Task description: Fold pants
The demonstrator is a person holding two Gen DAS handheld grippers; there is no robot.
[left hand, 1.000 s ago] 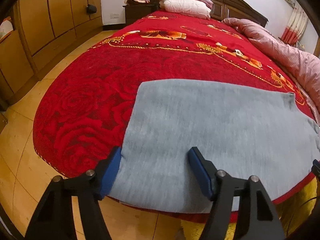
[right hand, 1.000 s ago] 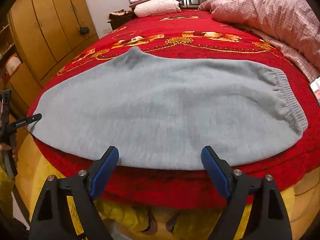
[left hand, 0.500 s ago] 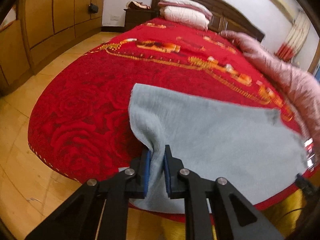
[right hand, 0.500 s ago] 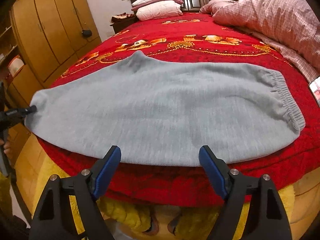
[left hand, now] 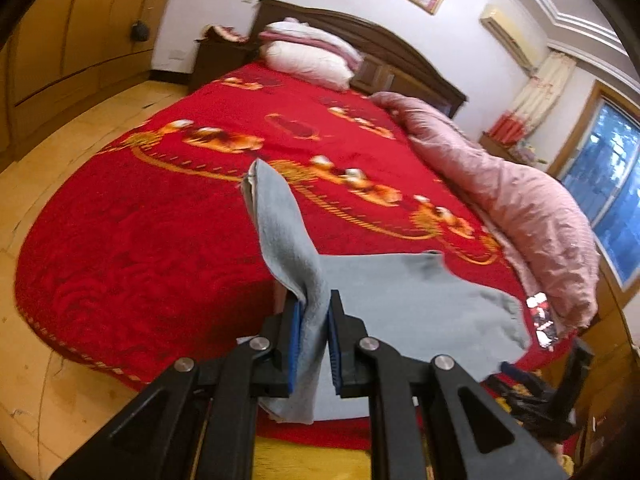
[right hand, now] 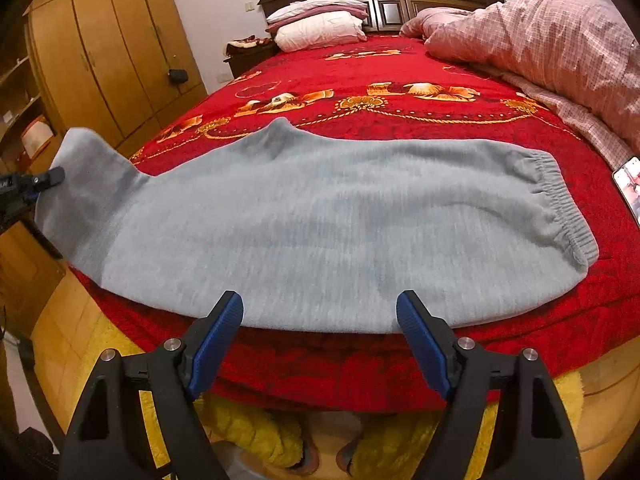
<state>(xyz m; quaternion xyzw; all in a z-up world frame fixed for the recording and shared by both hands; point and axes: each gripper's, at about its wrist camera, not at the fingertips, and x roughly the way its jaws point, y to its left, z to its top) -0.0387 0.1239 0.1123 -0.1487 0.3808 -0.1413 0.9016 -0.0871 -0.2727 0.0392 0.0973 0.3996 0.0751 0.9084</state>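
Grey pants lie folded lengthwise across the near end of the red bed, with the elastic waistband to the right. My left gripper is shut on the leg end, which stands lifted off the blanket and curls upward. In the right wrist view that gripper shows at the far left, holding the raised cuff. My right gripper is open just over the pants' near edge at mid-length; its blue pads do not press the cloth.
A phone lies on the blanket beyond the waistband. A pink quilt is heaped along the bed's right side, and pillows lie at the headboard. Wooden wardrobes line the left wall. Yellow fluffy fabric sits below the bed edge.
My left gripper closed on the leg end and raised it off the bed, so the cuff now hangs up from the jaws. The right gripper stayed in place, open.
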